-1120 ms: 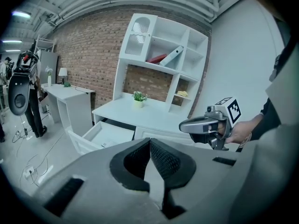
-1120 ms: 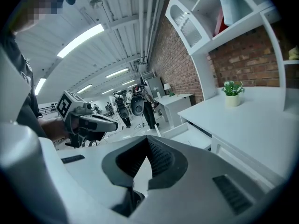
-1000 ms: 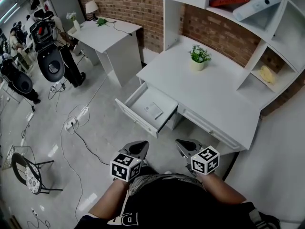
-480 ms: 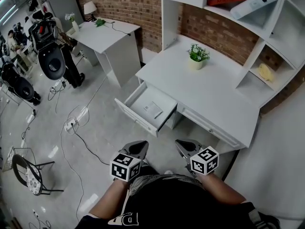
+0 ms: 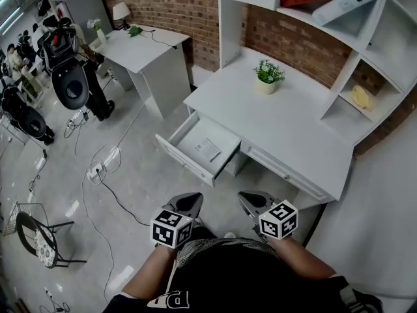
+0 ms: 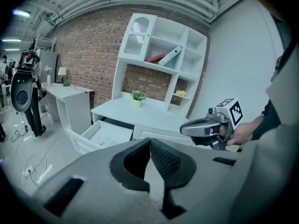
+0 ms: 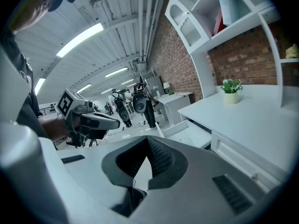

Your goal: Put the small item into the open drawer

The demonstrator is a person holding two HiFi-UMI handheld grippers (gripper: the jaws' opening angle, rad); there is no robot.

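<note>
Two sets of jaws closed on nothing, left hand-held gripper, right hand-held gripper, open drawer ahead

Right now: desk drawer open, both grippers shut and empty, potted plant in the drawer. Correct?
No: head view shows the potted plant on the desk top, not in the drawer. The rest holds.

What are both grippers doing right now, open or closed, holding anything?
Left gripper: closed, holding nothing.
Right gripper: closed, holding nothing.
</note>
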